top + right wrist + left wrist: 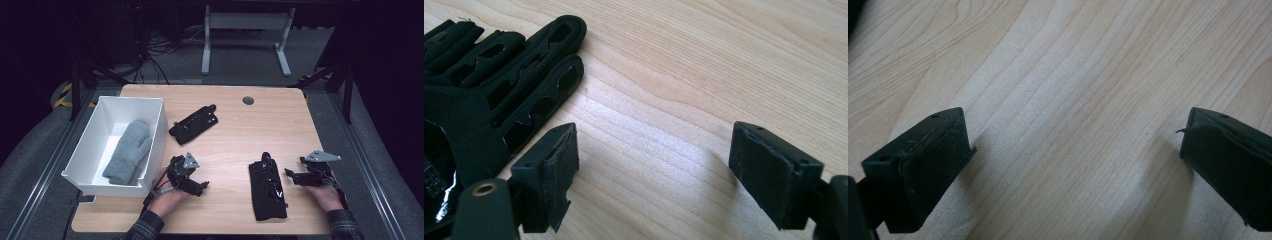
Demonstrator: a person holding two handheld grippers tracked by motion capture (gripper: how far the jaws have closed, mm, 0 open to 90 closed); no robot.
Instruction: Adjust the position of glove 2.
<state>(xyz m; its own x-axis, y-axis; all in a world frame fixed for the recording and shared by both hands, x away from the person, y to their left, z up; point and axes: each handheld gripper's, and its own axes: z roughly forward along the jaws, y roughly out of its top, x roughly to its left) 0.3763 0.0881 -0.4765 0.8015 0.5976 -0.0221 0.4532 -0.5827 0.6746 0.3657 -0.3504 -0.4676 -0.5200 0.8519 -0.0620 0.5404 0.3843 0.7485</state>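
A grey mitten [128, 152] lies inside a white bin [157, 131] at the table's left. One black glove [194, 124] rests on the wood just right of the bin. A second black glove [267, 186] lies near the front, its fingers pointing away from the person. My left gripper [196, 184] sits low by the bin's front corner; its jaws stand open over bare wood [1073, 155]. My right gripper [296, 176] is just right of the second glove, open with nothing between its jaws [654, 170]. That glove [499, 85] lies beside its left jaw.
The wooden table [260, 125] has a dark round grommet [248, 100] near its far edge. Beyond it stand a white desk frame [245, 35] and cables on grey floor. Bare wood lies between the two gloves and at the far right.
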